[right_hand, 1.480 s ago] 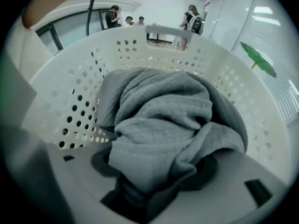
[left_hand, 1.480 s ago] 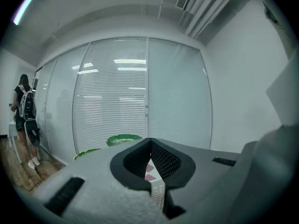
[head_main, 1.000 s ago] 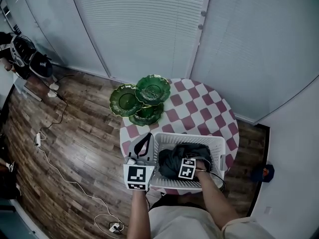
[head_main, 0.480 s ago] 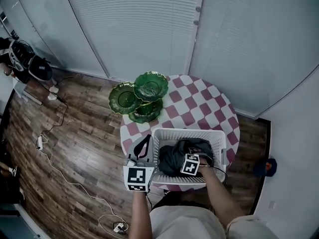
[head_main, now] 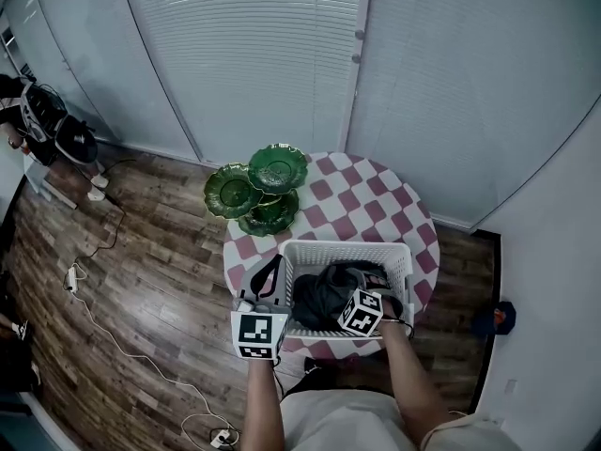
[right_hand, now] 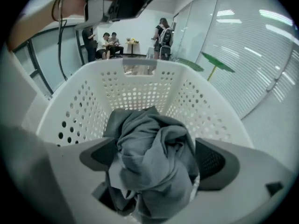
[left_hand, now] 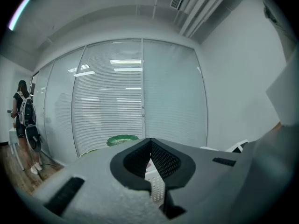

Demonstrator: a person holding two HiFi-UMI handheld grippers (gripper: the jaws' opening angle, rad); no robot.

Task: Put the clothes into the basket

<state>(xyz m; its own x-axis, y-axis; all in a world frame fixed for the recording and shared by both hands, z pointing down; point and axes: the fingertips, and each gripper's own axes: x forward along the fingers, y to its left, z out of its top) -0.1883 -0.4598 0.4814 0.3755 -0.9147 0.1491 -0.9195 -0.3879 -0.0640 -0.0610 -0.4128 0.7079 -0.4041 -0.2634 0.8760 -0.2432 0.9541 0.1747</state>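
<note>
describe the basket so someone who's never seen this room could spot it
By the window blinds stands a round table with a red-and-white checked cloth. On its near side sits a white perforated plastic basket. It is the only boxy white thing, holding crumpled dark grey clothing, unlike the green leaf-shaped plates at the far edge.

Dark clothes (head_main: 327, 295) in white basket (head_main: 347, 245) on checkered round table (head_main: 377, 203), green plates (head_main: 278, 167) alongside

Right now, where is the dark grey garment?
Head view, lower centre: the dark grey garment lies inside the white basket at the checkered table's near edge, green plates beyond it.
</note>
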